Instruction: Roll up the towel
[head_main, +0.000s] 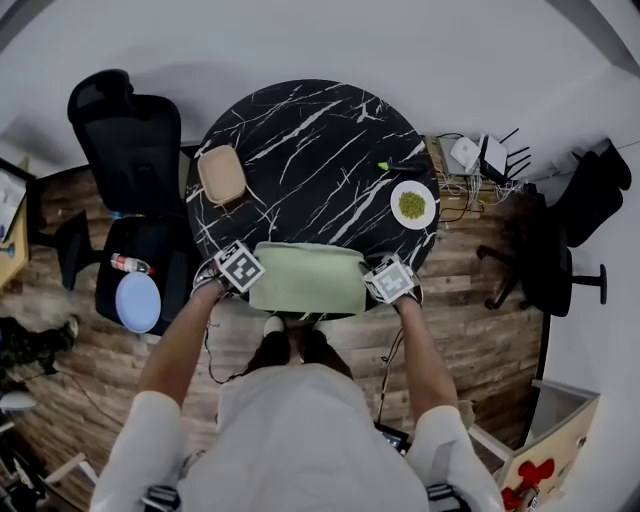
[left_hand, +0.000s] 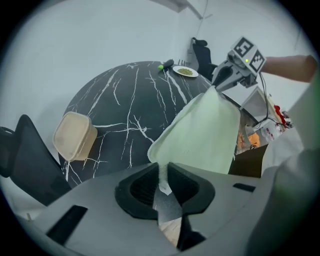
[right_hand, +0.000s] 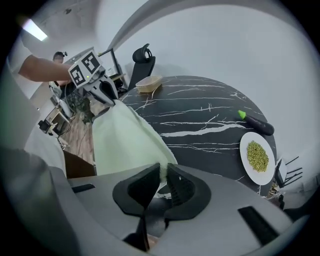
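pale green towel, stretched flat, at table's near edge

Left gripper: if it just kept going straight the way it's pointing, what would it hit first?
Apart from the green towel already pinched in the left gripper, probably the black marble table, near its front edge: the gripper points steeply down at it. Depth is hard to judge.

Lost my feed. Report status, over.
Left claw, right claw each shut on the towel, one corner apiece. Unrolled, stretched between them over table near edge. Container, plate well clear.
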